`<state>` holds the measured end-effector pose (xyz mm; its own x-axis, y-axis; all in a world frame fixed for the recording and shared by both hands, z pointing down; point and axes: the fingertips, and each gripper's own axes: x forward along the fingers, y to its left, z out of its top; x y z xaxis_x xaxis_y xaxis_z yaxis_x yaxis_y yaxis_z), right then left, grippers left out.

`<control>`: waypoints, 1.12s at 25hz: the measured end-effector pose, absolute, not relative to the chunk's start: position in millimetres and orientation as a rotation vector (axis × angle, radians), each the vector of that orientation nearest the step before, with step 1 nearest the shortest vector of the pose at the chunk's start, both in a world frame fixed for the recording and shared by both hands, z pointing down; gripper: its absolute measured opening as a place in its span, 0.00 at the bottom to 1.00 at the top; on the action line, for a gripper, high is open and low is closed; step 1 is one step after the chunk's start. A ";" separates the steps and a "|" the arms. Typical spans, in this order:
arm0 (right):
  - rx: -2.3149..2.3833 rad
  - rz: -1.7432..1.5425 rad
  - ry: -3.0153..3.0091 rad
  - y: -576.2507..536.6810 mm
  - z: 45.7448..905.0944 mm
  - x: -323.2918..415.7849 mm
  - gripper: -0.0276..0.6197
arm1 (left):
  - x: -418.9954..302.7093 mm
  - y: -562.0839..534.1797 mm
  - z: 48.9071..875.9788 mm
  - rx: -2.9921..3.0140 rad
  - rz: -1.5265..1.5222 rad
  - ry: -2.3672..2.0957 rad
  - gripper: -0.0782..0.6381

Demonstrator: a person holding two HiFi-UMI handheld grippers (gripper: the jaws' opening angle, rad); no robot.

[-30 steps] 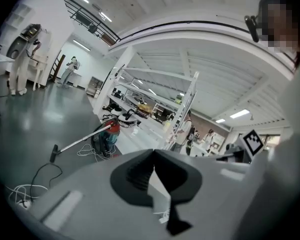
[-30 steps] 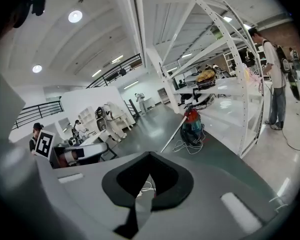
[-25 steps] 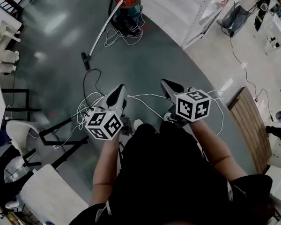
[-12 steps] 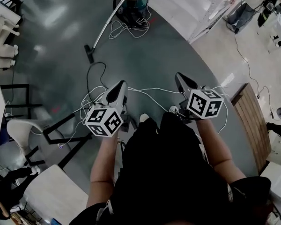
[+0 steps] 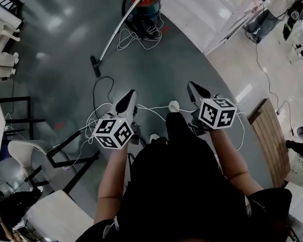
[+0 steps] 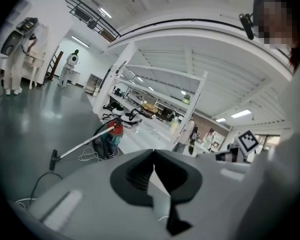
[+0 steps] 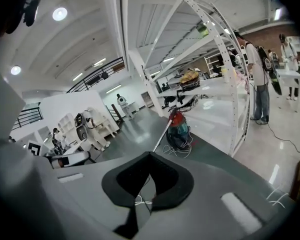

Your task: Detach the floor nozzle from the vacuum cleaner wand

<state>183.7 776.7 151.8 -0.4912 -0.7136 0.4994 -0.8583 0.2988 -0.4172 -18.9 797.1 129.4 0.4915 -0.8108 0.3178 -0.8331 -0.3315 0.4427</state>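
The vacuum cleaner's red and teal canister [image 5: 142,4] stands on the grey floor far ahead. Its silver wand [image 5: 116,29] slopes down to the small black floor nozzle [image 5: 94,65], which rests on the floor. Both grippers are held in the air well short of it. My left gripper [image 5: 132,92] is shut and empty, pointing toward the nozzle. My right gripper [image 5: 191,84] is also shut and empty. The left gripper view shows the canister [image 6: 112,138], wand [image 6: 80,146] and nozzle [image 6: 53,159] beyond the closed left gripper [image 6: 154,152]. The right gripper [image 7: 149,154] view shows the canister [image 7: 179,126].
White cables [image 5: 156,105] and a black cord [image 5: 98,84] trail over the floor between me and the nozzle. A white chair [image 5: 20,140] and black frame [image 5: 65,145] stand at the left, a white rack [image 5: 227,14] and wooden panel [image 5: 267,130] at the right. People stand far right.
Both grippers have advanced over the floor toward the vacuum, staying shut. A white shoe now shows between them, and the cables lie nearer beneath them.
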 end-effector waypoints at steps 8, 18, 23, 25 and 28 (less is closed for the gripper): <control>1.366 0.978 -2.383 676.0 145.0 228.7 0.04 | 32.4 702.0 117.6 2.176 0.042 -1.389 0.12; 1.352 1.023 -2.328 600.2 172.1 267.1 0.04 | 75.5 631.8 118.3 2.194 0.057 -1.330 0.12; 1.328 1.041 -2.314 572.6 180.2 264.3 0.04 | 62.5 602.3 121.0 2.149 0.027 -1.364 0.12; 1.323 1.058 -2.312 560.3 182.5 260.0 0.04 | 57.5 589.7 124.3 2.142 0.027 -1.371 0.12; 1.313 1.067 -2.304 534.0 188.2 253.7 0.04 | 54.4 560.5 134.3 2.145 0.041 -1.367 0.12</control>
<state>253.7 534.0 188.2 -0.5465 -0.6214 0.5614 -0.8301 0.3134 -0.4612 54.4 560.5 134.3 0.4723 -0.8185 0.3271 -0.8366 -0.2993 0.4588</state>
